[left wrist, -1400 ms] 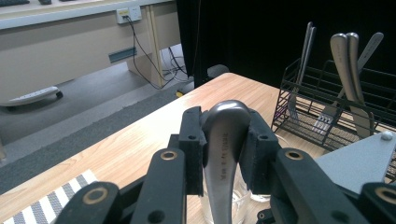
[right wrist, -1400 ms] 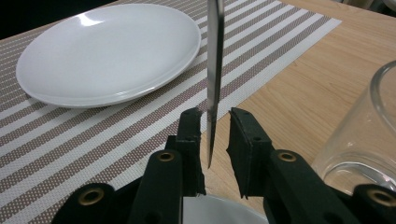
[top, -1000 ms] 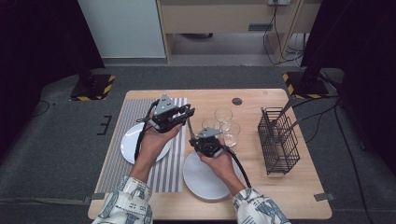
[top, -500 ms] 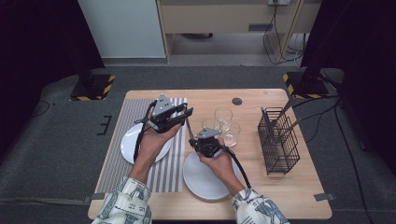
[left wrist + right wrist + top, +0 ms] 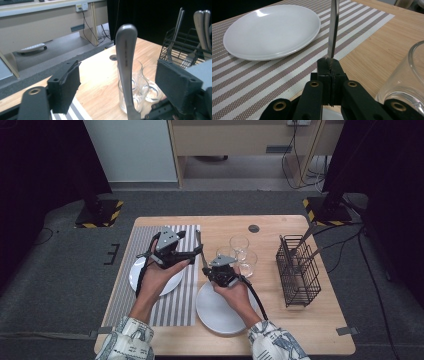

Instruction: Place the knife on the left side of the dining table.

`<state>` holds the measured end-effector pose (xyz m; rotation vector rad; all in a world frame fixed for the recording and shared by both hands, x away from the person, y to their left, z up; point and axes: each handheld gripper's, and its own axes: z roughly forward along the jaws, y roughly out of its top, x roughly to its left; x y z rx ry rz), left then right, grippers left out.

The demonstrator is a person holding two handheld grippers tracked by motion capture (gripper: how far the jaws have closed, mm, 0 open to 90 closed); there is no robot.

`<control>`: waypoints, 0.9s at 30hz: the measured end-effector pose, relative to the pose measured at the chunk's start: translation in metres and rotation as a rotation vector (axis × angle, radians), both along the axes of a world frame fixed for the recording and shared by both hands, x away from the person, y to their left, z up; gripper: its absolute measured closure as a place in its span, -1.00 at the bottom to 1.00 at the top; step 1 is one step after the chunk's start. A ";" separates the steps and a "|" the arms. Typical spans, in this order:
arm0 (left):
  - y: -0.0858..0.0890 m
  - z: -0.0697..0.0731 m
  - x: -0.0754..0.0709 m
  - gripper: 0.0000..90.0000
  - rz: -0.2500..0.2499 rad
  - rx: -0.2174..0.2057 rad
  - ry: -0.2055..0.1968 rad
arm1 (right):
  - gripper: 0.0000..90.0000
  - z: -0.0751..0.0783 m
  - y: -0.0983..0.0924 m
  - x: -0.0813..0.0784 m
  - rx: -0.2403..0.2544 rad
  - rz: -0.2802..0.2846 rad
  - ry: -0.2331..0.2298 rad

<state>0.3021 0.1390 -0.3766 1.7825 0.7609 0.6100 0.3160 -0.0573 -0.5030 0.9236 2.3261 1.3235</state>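
A metal knife [image 5: 199, 242] stands between the two grippers over the edge of the striped placemat [image 5: 170, 307]. My right gripper [image 5: 205, 270] is shut on its flat blade [image 5: 333, 30], pads [image 5: 324, 68] pressed together around it [image 5: 329, 67]. The knife's rounded handle [image 5: 126, 50] rises upright between the jaws of my left gripper [image 5: 120, 85]. Those jaws have just been opening and now stand wide, and neither pad [image 5: 66, 85] touches the handle. In the high view the left gripper [image 5: 191, 243] is just left of the knife.
A white plate [image 5: 172, 282] lies on the placemat, and a second plate [image 5: 215, 312] sits under the right hand. Three clear glasses [image 5: 240, 245] stand mid-table. A black wire basket [image 5: 298, 270] with cutlery stands at the right.
The left gripper's jaws have spread apart off the knife handle. The right gripper and the knife have stayed where they were.
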 end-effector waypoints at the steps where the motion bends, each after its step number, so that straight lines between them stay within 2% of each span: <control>1: 0.000 0.000 0.000 -0.60 0.000 0.000 0.000 | 0.99 0.000 0.000 0.000 0.000 0.000 0.000; 3: 0.004 -0.004 -0.002 -0.67 0.007 0.019 0.018 | 0.98 0.001 0.000 0.000 0.001 0.000 -0.002; 8: 0.013 -0.010 -0.007 -0.74 0.017 0.010 0.026 | 0.98 0.003 -0.002 -0.001 -0.001 0.004 -0.005; 14: 0.026 -0.021 -0.009 -0.79 0.043 0.029 0.044 | 0.98 0.004 -0.003 0.000 -0.004 0.003 -0.005; 17: 0.033 -0.027 -0.009 -0.81 0.051 0.019 0.060 | 0.98 0.005 -0.004 0.000 -0.007 0.007 -0.005; 22: 0.040 -0.035 -0.011 -0.83 0.069 0.038 0.066 | 0.98 0.005 -0.004 0.000 -0.004 0.006 -0.004; 27: 0.047 -0.046 -0.021 -0.84 0.074 0.082 0.068 | 0.98 0.007 -0.004 -0.002 -0.008 0.017 -0.008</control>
